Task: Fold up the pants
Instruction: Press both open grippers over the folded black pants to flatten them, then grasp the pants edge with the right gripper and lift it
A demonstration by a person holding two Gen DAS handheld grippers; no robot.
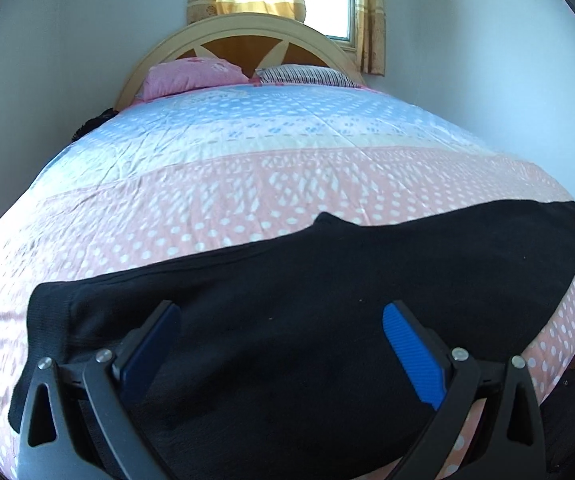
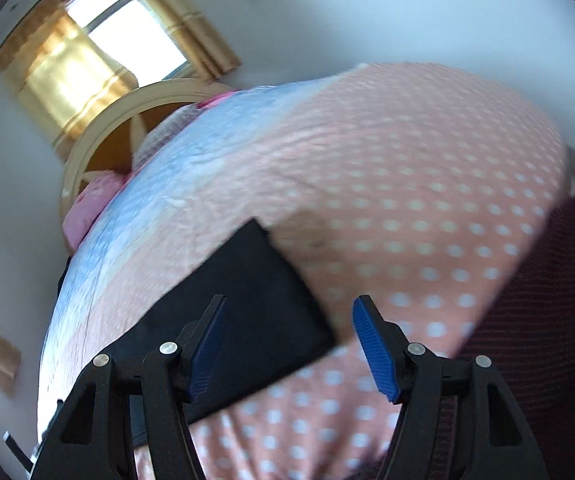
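Both my claws stand wide open and hold nothing: the left gripper (image 1: 281, 346) over the black pants (image 1: 327, 280), the right gripper (image 2: 287, 344) at their end (image 2: 255, 304). The pants lie across the lower part of the frame on the dotted bedsheet (image 1: 247, 184), near the bed's edge. If I pinch the sheet together with the cloth, the fold will drag it; a one-layer grip would let the pants slide off. They look flat, dark, already doubled lengthwise.

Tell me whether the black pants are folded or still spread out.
Spread out lengthwise: the black pants lie flat in one long strip across the bed's near edge. Whether the legs are already doubled over each other, cannot tell.
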